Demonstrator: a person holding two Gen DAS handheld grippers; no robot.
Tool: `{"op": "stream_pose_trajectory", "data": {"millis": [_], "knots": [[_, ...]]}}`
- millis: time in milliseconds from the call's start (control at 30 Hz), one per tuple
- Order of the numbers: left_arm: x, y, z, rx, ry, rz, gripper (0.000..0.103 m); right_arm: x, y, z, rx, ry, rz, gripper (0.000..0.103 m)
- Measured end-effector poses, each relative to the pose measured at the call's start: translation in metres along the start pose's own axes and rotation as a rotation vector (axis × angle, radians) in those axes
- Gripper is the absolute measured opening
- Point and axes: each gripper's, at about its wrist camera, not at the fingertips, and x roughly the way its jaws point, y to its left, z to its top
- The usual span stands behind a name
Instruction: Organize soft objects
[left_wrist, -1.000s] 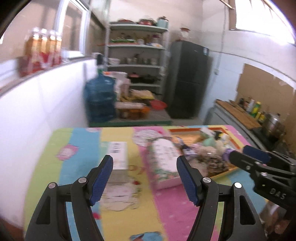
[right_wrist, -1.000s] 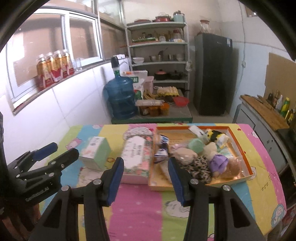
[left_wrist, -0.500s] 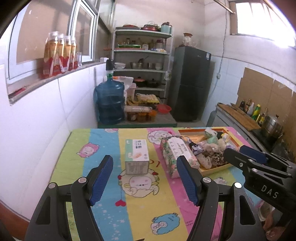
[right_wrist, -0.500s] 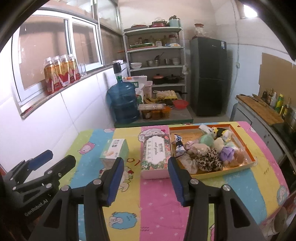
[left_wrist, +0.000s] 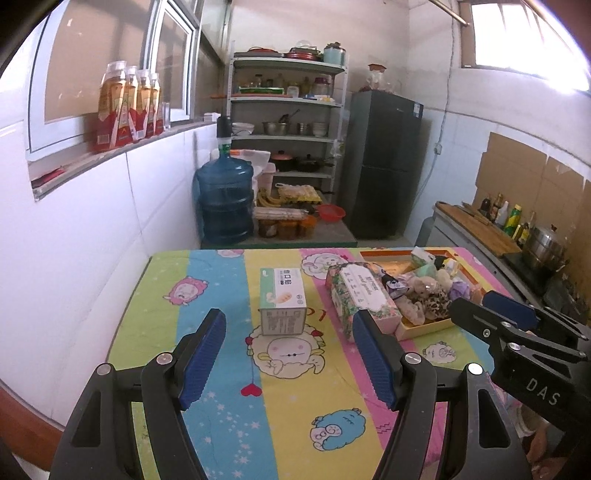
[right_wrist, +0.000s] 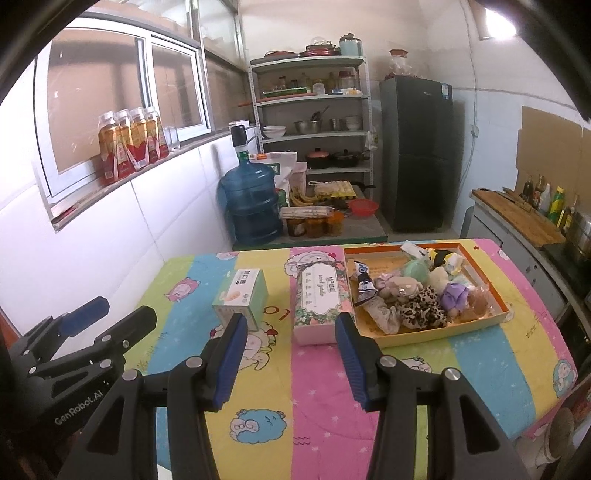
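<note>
Tongs, left and right, are hanging apart and empty above the bench. Soft toys are lying heaped in the tray at two o'clock. Best approaching slowly, pinching one toy's bulk.

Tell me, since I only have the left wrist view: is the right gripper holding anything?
Observer: No. In its own view the right gripper stands open, with nothing between the pads.
Operator: That gripper hides the tray's near right corner from me. What's there?
Observer: An orange-brown plush lies inside the tray, beside a purple plush.
Operator: Any toys outside the tray?
Observer: None visible. All the soft toys lie within its rim.
</note>
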Motion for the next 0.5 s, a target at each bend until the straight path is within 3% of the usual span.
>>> {"op": "stream_pose_trajectory", "data": {"millis": [500], "knots": [[-0.0027,-0.0023,-0.0004,0.000,0.003,0.003,0.073,-0.0038,-0.0026,-0.0006,-0.003,0.004,-0.001,0.049]]}}
